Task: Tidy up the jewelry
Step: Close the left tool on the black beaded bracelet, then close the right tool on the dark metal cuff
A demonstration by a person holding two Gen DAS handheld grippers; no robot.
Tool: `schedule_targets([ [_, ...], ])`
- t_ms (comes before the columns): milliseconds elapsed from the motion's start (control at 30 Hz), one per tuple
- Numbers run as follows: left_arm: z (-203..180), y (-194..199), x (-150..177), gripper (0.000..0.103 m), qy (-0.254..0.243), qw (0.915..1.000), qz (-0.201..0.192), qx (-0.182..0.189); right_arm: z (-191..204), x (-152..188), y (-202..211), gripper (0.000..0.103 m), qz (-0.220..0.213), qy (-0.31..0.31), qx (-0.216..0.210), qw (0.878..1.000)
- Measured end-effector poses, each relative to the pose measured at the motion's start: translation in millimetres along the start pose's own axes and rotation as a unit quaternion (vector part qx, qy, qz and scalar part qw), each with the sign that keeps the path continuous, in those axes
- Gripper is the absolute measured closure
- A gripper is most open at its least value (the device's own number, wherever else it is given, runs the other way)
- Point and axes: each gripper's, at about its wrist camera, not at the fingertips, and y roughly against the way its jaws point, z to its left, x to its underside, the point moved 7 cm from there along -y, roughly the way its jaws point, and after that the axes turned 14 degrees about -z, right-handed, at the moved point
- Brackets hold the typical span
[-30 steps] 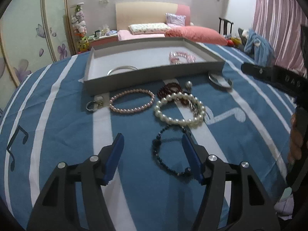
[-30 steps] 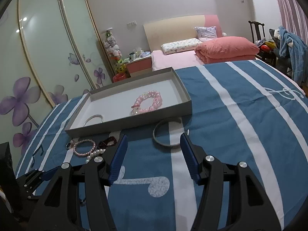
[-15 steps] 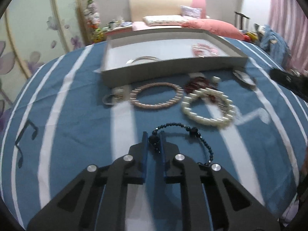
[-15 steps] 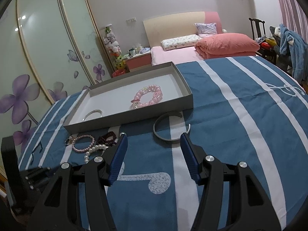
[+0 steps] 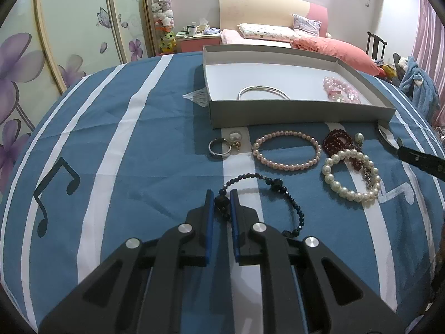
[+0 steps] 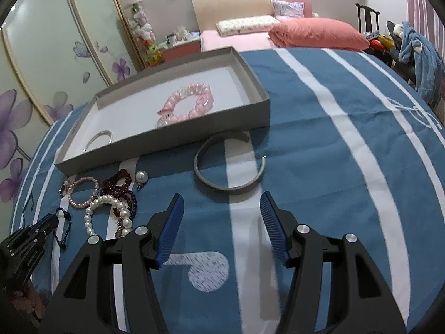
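Note:
My left gripper (image 5: 221,196) is shut on the dark beaded bracelet (image 5: 278,185), whose loop trails to the right on the blue cloth. Beyond it lie a pink pearl bracelet (image 5: 286,150), a white pearl bracelet (image 5: 350,175), dark red beads (image 5: 335,142) and a silver ring (image 5: 219,147). The grey tray (image 5: 300,114) holds a silver bangle (image 5: 262,91) and a pink bead bracelet (image 5: 340,89). My right gripper (image 6: 222,201) is open and empty, just short of a grey cuff bangle (image 6: 229,164) lying in front of the tray (image 6: 167,142).
The table has a blue cloth with white stripes (image 6: 347,139). A bed with a pink quilt (image 6: 317,33) stands behind. A wardrobe with flower doors (image 5: 69,41) is to the left. A chair with blue clothes (image 6: 417,55) is at the right.
My left gripper went from open around the dark bracelet to shut on one of its beads, and it swung left. My right gripper moved closer to the grey cuff bangle.

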Motion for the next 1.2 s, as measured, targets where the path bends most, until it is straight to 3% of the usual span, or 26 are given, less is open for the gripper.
schedule_targets([
  [333, -0.9, 0.8, 1.9, 0.091, 0.005, 1.0, 0.0, 0.005, 7.8, -11.8, -30.1, 0.031, -0.004, 0.029, 0.074, 0.997],
  [500, -1.1, 1.1, 2.1, 0.091, 0.004, 1.0, 0.0, 0.005, 2.9, -18.8, -39.9, 0.03, -0.008, 0.027, 0.097, 0.995],
  [533, -1.1, 0.7, 1.8, 0.091, 0.004, 1.0, 0.0, 0.005, 3.4, -19.8, -40.9, 0.035, -0.009, 0.026, 0.097, 0.995],
  [1200, -6.3, 0.3, 0.4, 0.091, 0.0, 0.9999, 0.0, 0.011, 13.7, 14.0, 3.7, 0.037, -0.005, 0.065, 0.008, 0.998],
])
